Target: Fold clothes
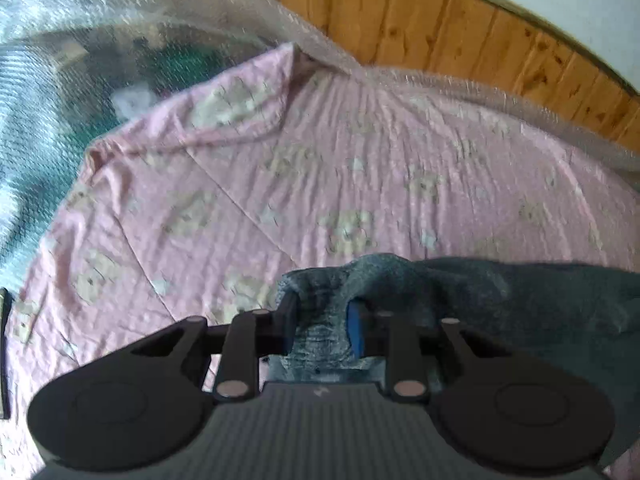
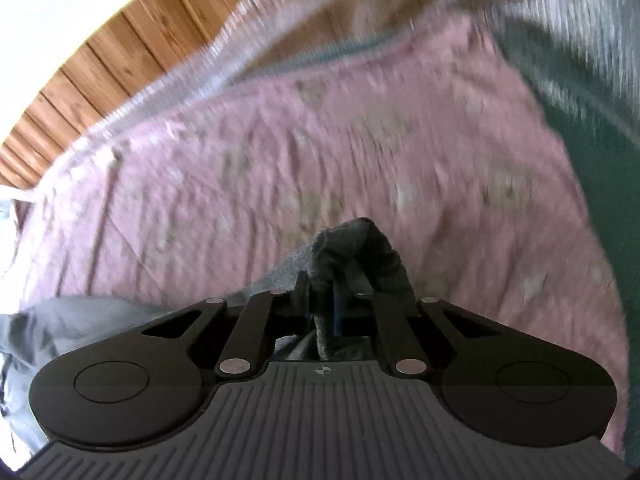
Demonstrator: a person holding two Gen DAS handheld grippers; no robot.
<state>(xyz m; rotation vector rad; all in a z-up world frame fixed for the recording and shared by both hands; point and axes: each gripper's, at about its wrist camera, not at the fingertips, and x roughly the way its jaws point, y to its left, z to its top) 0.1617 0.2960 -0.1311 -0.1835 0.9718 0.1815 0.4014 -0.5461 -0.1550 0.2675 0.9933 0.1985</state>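
**Both claws on the grey garment, mid-fold over the pink sheet**

So we're in the carry part of a fold, I reckon. The left claw [image 1: 322, 320] is clenched on a bunched edge of the dark grey garment [image 1: 520, 300], which trails off to the right, low over the pink sheet [image 1: 300, 168]. The right claw [image 2: 322, 300] is clamped tight on another pinch of the same grey cloth [image 2: 352, 252], held up above the sheet. The right view is pretty blurry.

Next move, my guess: bring both held corners across and lay them down level on the sheet, keeping the edge taut between the claws so it doesn't sag or bunch. Let go only once the cloth lies flat.
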